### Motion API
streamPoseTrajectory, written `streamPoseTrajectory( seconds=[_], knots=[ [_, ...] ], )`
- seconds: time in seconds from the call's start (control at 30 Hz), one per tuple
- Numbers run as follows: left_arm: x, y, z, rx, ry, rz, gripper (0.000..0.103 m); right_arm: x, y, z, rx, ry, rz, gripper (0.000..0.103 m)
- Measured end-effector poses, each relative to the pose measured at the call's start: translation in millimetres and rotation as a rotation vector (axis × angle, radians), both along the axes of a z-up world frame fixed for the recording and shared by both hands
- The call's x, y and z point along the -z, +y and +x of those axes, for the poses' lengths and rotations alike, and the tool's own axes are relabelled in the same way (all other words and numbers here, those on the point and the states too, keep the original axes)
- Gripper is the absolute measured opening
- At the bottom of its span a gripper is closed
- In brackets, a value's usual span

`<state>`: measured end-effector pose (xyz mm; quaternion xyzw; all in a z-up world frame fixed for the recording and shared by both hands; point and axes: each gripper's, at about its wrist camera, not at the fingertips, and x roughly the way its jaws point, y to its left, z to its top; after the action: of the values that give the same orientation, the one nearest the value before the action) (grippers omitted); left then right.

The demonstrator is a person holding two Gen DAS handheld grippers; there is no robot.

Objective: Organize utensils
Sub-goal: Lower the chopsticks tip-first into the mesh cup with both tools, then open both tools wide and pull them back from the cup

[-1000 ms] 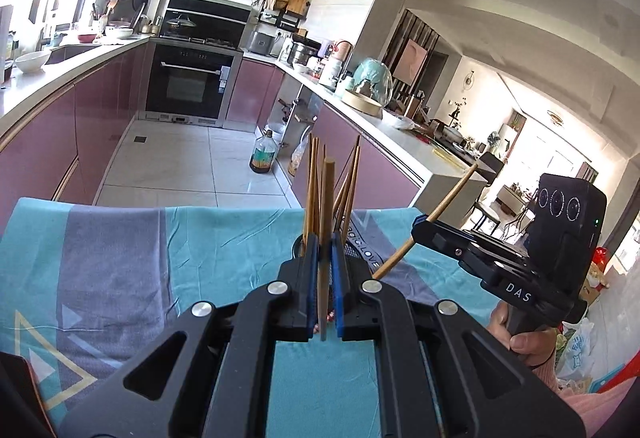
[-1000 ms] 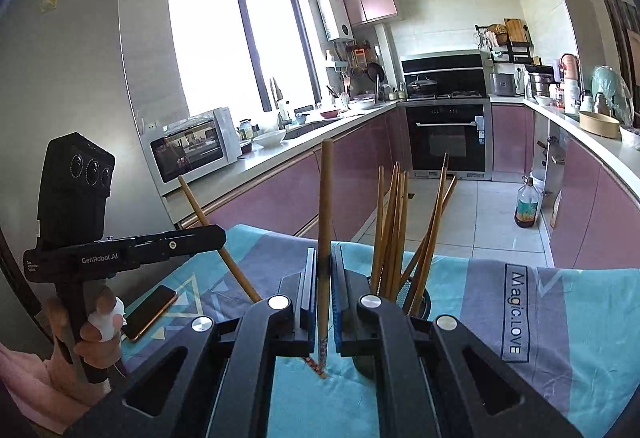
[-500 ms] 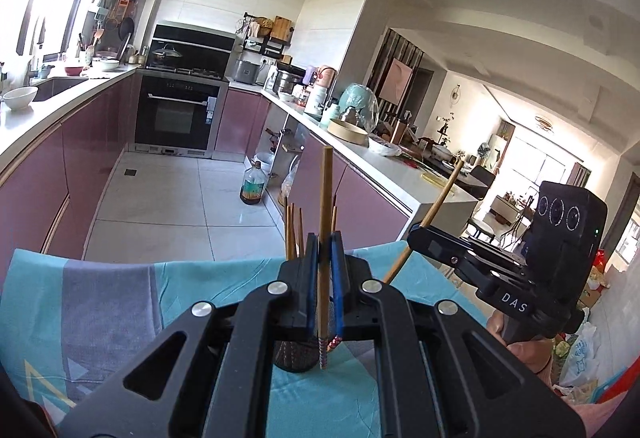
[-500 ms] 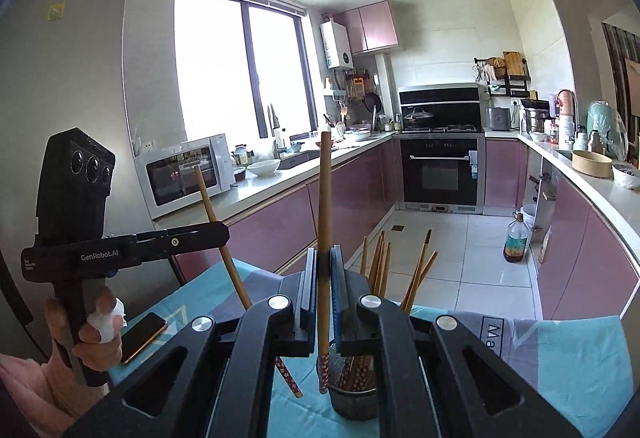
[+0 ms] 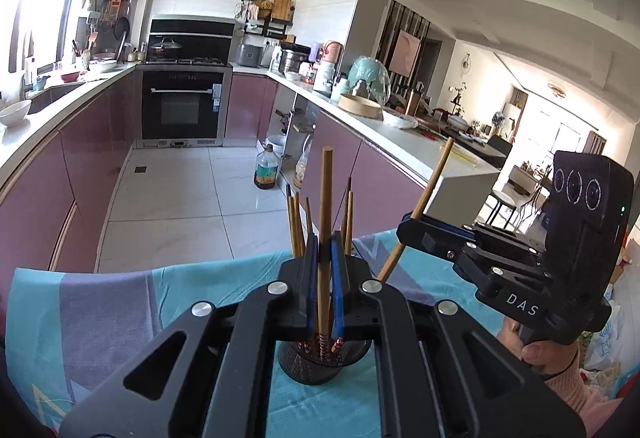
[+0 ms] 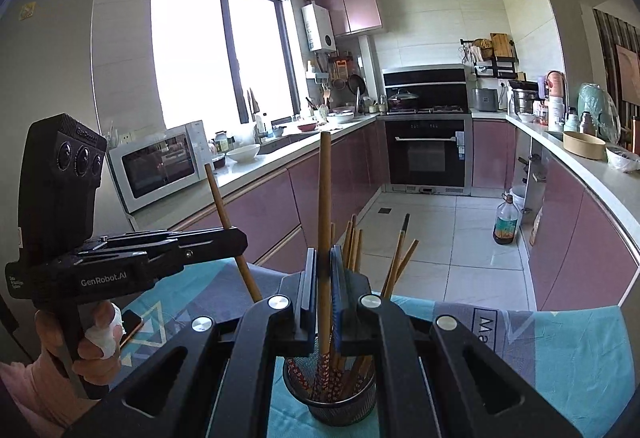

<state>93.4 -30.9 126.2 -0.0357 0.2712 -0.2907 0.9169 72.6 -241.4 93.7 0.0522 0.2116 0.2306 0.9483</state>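
**Two chopsticks over the holder, both yet to drop**

Nearest me, left hand-held gripper (image 5: 325, 274): jaws closed tight on one chopstick (image 5: 326, 206); right hand-held gripper (image 6: 323, 278) likewise clamped on its own chopstick (image 6: 325, 198); nothing else in either grip.

Both sticks stand close to upright, long axis vertical, plain blunt end up, patterned red tip down; in each wrist view the tip sits at the rim of the mesh holder (image 6: 330, 394) or just inside it, I cannot tell which; seen from the opposite side each stick leans a little.

Holder stands on the teal cloth over the tabletop (image 6: 568, 350), directly beneath both grippers, already carrying a spread of chopsticks (image 6: 394, 266) that fan outward.

My judgement for doing this well: keep each stick vertical; aim for a gap between the ones already in; lower until the tip is clearly below the rim, then let go, one side at a time so the sticks do not cross; a tilted release risks nudging the light holder.

Beyond: kitchen floor, oven (image 5: 182, 106), far counters.
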Motion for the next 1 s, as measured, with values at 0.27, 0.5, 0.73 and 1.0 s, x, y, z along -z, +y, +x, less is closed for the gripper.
streamPoseTrajectory(
  seconds=[0.27,0.5,0.73,1.0],
  knots=[
    [36,-14,23,0.031,0.091,0.064,0.007,29,11,21,-0.01,0.134,-0.047,0.005],
    [57,-20,46,0.005,0.126,0.111,0.013,41,12,31,0.012,0.179,-0.043,0.007],
    [78,-11,55,-0.018,0.149,0.095,0.028,47,11,26,0.022,0.185,-0.033,0.015],
    [88,9,38,-0.059,0.099,0.065,0.052,53,8,3,0.04,0.145,0.007,0.042]
  ],
)
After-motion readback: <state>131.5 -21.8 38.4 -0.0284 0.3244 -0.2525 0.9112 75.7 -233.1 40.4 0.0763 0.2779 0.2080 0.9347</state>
